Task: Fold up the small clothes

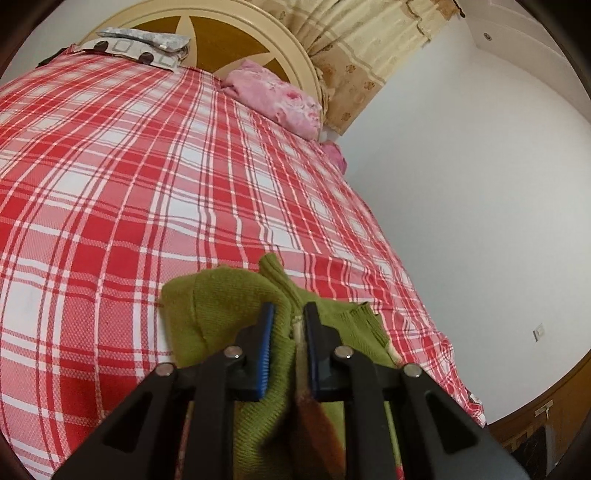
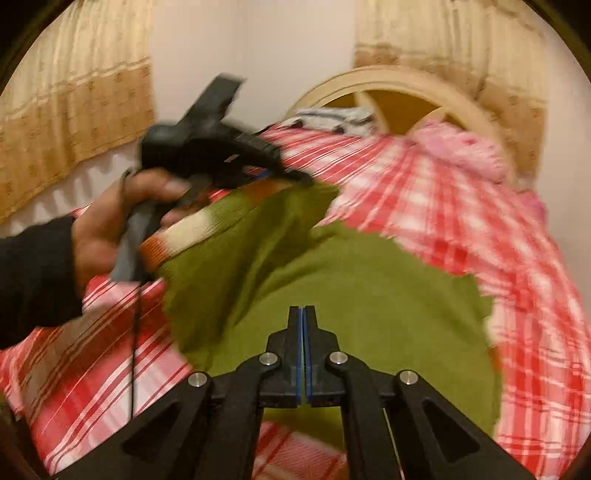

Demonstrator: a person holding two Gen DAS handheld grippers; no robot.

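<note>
Gripping a raised fold of the olive-green knitted sweater, the left gripper pinches the fabric between its blue-padded fingers. The sweater's body lies spread on the red-and-white plaid bedsheet near the bed's foot edge. The right gripper hovers over it, its jaws pressed together on nothing. A pink floral pillow rests by the round headboard.

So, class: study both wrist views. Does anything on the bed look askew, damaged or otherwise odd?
Nothing looks damaged or spilled. The green sweater is simply mid-fold: the left gripper pinches one part and lifts it off the plaid sheet, and the right view is motion-blurred.
</note>
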